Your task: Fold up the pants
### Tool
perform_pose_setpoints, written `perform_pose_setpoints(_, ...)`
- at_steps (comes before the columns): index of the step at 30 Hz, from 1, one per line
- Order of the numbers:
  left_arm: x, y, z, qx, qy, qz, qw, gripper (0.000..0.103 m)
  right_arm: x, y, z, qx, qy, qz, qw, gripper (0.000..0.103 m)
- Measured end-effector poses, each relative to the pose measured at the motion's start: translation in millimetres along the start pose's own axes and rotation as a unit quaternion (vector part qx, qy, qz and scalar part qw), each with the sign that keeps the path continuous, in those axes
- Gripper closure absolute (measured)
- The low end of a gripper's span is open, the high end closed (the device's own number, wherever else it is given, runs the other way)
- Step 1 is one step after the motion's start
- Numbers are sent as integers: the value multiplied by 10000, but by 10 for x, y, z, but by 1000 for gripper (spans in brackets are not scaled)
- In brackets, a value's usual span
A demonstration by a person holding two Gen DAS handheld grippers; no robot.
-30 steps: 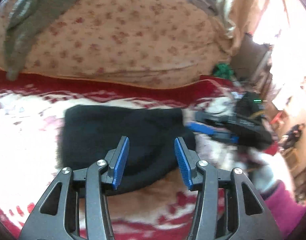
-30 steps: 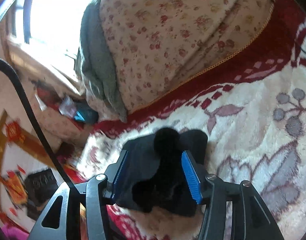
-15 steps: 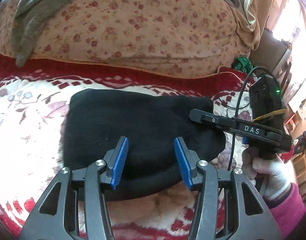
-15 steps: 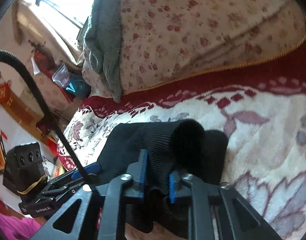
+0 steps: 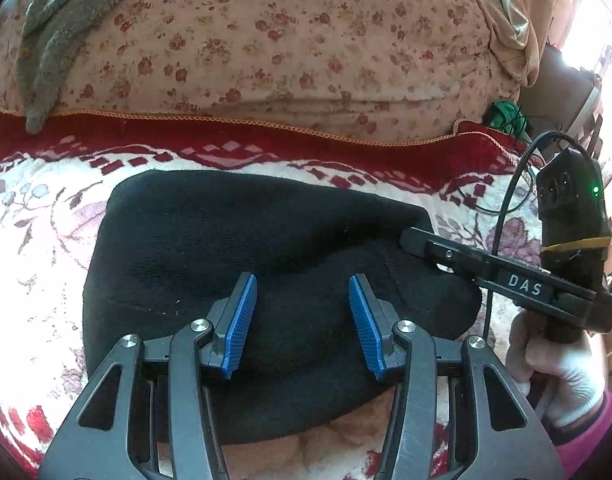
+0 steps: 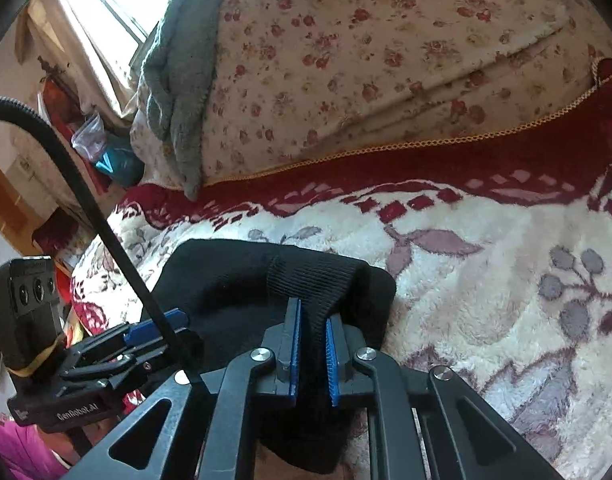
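The black pants (image 5: 233,248) lie folded into a compact bundle on a fleecy white and red blanket (image 5: 33,240). My left gripper (image 5: 302,308) hovers open over the bundle's near edge, and nothing sits between its blue pads. My right gripper (image 6: 312,340) is shut on the ribbed cuff (image 6: 312,278) of the pants (image 6: 225,280), at the bundle's right end. In the left wrist view the right gripper (image 5: 410,238) comes in from the right, held by a white-gloved hand (image 5: 554,368). The left gripper (image 6: 153,326) shows at the lower left of the right wrist view.
A large floral quilt roll (image 5: 285,48) lies behind the pants, with a grey-green towel (image 5: 53,32) draped over its left end. A black cable (image 5: 506,208) runs from the right gripper. The blanket's dark red border (image 6: 466,164) runs along the quilt. Room clutter stands beyond the bed (image 6: 85,140).
My right gripper closed on the cuff of the pants. My left gripper came closer and lower over the bundle, staying open.
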State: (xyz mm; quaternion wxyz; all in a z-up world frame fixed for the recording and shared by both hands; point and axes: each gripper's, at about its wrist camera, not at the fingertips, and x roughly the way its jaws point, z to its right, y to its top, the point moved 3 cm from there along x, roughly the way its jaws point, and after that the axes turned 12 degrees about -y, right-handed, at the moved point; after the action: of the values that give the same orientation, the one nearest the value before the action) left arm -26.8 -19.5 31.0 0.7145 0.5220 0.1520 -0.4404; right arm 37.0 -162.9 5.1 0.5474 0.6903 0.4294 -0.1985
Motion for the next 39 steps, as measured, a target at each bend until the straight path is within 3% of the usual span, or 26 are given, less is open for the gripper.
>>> perform_pose_setpoints(7,-78,-11,-3,30,20,27,10000,56,-270,-13,29,448,-2,157,9989,84)
perform_pose_setpoints(16,-474,-10,-182,-200,168,300,9992,56,-646,-58,-275,117,220,420,9988,75)
perform_pose_setpoints(20,-616,-27,-273,-237,247,368,9987,56,-628,-111,-338,139,231,363,9990,66)
perform_pose_setpoints(21,-645,-33,-298,-262,243,365,9987,56,-615,-124,-349,136,232,324,9991,55)
perform_pose_setpoints(22,-677,-39,-330,-301,241,381,9985,56,-594,-137,-362,132,186,277,9994,50)
perform_pose_setpoints(28,-719,-31,-533,-577,207,356,9975,54,-451,-171,-325,60,-349,49,9994,45)
perform_pose_setpoints(39,-517,-50,-889,-942,266,137,9951,53,-231,-356,-181,-20,-440,-325,9985,38)
